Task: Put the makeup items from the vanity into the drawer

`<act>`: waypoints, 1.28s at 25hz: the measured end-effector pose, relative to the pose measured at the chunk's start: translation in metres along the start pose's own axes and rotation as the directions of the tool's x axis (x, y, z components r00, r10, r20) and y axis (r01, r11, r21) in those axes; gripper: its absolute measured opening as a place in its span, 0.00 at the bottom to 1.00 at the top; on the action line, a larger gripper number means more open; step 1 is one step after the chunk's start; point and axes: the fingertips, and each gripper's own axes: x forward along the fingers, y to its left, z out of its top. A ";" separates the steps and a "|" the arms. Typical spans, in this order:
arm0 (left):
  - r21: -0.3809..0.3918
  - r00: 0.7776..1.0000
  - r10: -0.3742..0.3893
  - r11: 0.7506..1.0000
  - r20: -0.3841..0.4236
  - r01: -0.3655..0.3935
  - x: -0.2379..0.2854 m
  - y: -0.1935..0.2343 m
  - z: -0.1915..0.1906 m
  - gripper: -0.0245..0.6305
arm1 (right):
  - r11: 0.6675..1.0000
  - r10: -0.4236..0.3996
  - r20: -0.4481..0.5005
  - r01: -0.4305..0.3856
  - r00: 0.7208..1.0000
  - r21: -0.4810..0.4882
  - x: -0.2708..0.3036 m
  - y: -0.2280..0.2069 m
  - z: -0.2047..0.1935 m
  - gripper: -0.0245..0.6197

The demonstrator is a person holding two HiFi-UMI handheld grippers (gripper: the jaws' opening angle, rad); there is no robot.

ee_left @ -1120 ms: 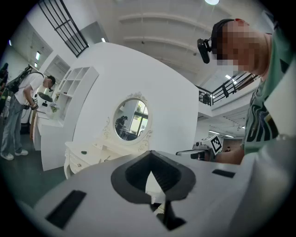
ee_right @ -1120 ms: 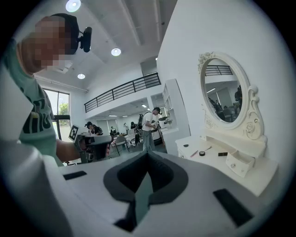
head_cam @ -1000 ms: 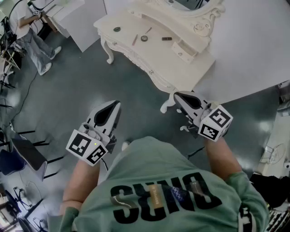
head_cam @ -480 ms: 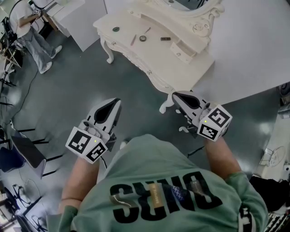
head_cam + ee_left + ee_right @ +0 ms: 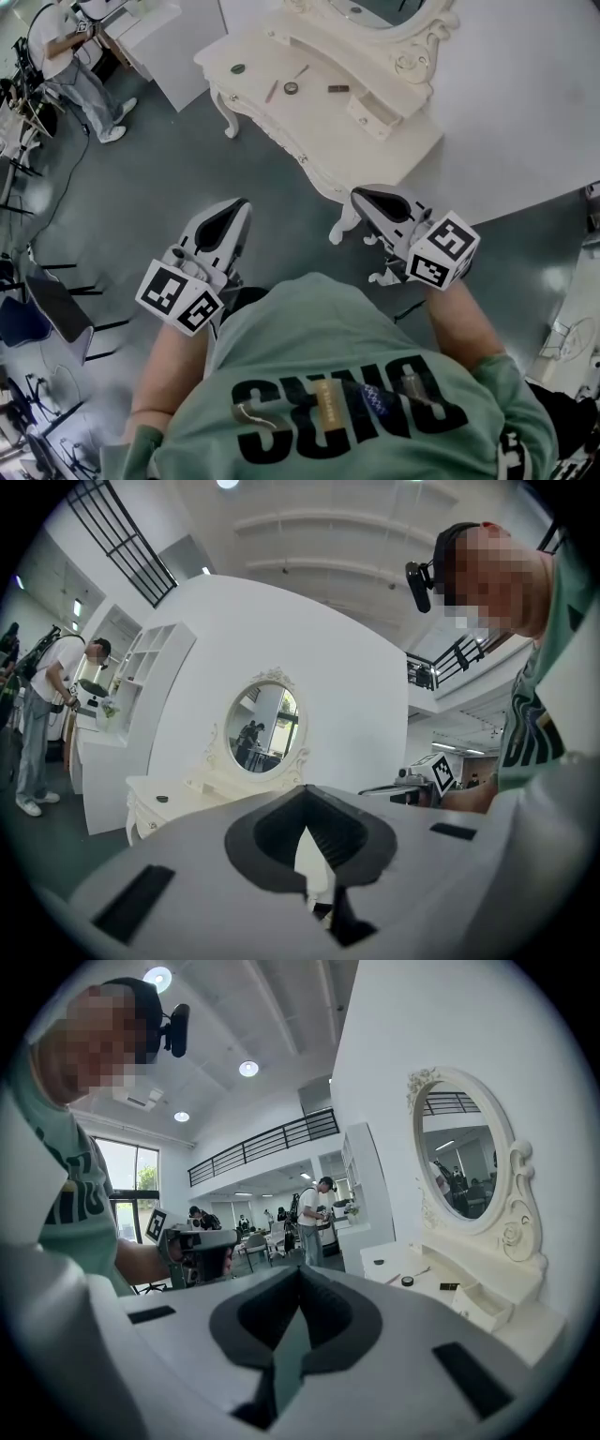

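Counted on one vanity [image 5: 309,136]: two round pots [image 5: 238,68], two slim sticks [image 5: 272,91], one dark bar [image 5: 338,89], one small drawer [image 5: 373,114].

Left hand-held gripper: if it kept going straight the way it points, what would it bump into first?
Most likely the white vanity. The left hand-held gripper points over bare floor toward it, about at its oval mirror. Nothing shows between; depth is unclear, so the tabletop could come first.
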 end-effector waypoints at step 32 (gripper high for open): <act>-0.057 0.975 -0.184 0.982 -0.126 0.178 0.253 0.423 0.057 0.05 | 0.988 -0.139 0.037 0.136 0.990 0.077 0.352 -0.289 0.110 0.05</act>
